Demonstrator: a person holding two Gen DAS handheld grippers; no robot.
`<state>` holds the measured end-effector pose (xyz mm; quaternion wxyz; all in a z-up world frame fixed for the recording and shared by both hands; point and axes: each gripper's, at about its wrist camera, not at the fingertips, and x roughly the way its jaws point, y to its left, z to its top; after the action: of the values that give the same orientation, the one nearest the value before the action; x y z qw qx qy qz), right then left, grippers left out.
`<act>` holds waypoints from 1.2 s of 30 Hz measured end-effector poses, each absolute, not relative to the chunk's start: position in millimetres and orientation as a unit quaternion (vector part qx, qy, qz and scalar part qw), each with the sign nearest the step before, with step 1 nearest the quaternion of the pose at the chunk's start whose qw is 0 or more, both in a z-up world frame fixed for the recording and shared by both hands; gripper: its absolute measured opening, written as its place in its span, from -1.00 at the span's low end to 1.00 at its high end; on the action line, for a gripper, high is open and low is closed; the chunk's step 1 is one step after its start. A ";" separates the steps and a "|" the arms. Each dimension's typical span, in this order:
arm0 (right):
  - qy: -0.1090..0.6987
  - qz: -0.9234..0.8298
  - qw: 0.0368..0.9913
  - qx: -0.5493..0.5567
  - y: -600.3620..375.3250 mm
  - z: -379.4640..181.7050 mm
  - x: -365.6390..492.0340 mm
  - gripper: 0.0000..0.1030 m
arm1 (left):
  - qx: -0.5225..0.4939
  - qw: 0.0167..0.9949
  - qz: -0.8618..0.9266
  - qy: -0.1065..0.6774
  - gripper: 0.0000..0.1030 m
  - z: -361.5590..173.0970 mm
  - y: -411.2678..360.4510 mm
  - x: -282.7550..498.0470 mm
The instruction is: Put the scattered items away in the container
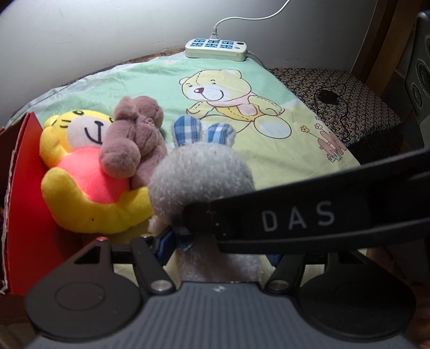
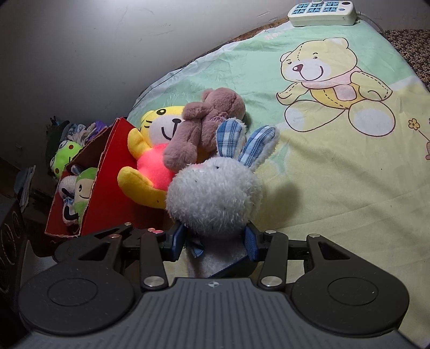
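A grey plush bunny (image 1: 201,171) (image 2: 215,196) with blue checked ears is held up over the bed. My right gripper (image 2: 215,241) is shut on its neck, with a blue pad on each side. My left gripper (image 1: 217,249) is shut on its pale body lower down. One finger of the right gripper (image 1: 295,217) crosses the left wrist view and hides the left gripper's right pad. A yellow tiger toy (image 1: 80,174) (image 2: 150,166) and a brown bear (image 1: 134,139) (image 2: 204,120) lie against the red box (image 1: 24,201) (image 2: 107,193), left of the bunny. The box holds a green plush (image 2: 83,193).
A bear-print sheet (image 1: 228,88) (image 2: 336,188) covers the bed. A white power strip (image 1: 215,48) (image 2: 322,12) lies at its far edge by the wall. A dark patterned cushion (image 1: 336,80) with a black corded item (image 1: 328,96) lies on the right. A green frog toy (image 2: 65,155) sits behind the box.
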<state>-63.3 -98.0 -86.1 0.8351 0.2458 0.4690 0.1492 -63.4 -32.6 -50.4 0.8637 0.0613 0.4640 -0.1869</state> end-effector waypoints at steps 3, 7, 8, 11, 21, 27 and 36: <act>0.461 0.141 0.841 0.246 -91.7 -79.8 -69.7 -0.07 | 0.066 0.865 -0.196 0.457 0.28 -44.9 -27.3 -67.7; 0.448 0.130 0.850 0.245 -81.7 -68.8 -77.3 -0.07 | 0.067 0.867 -0.209 0.447 0.28 -35.2 -18.0 -72.5; 0.446 0.128 0.851 0.247 -79.4 -66.3 -78.6 -0.07 | 0.069 0.868 -0.213 0.444 0.28 -32.6 -15.4 -73.5; 0.437 0.123 0.855 0.251 -71.3 -58.9 -82.3 -0.07 | 0.075 0.868 -0.220 0.438 0.28 -23.7 -6.4 -77.2; 0.406 0.105 0.876 0.239 -39.5 -25.9 -90.3 -0.07 | 0.081 0.877 -0.241 0.408 0.28 8.9 26.3 -88.1; 0.394 0.105 0.885 0.224 -14.6 -6.0 -92.4 -0.07 | 0.080 0.886 -0.243 0.386 0.28 27.6 51.1 -97.4; 0.369 0.135 0.898 0.196 37.7 17.8 -82.8 -0.07 | 0.065 0.906 -0.219 0.357 0.28 52.4 106.9 -105.7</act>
<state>-82.8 37.7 17.8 0.8985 0.1956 0.3692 0.1347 -105.7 106.9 52.4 0.9057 0.0645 0.3572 -0.2191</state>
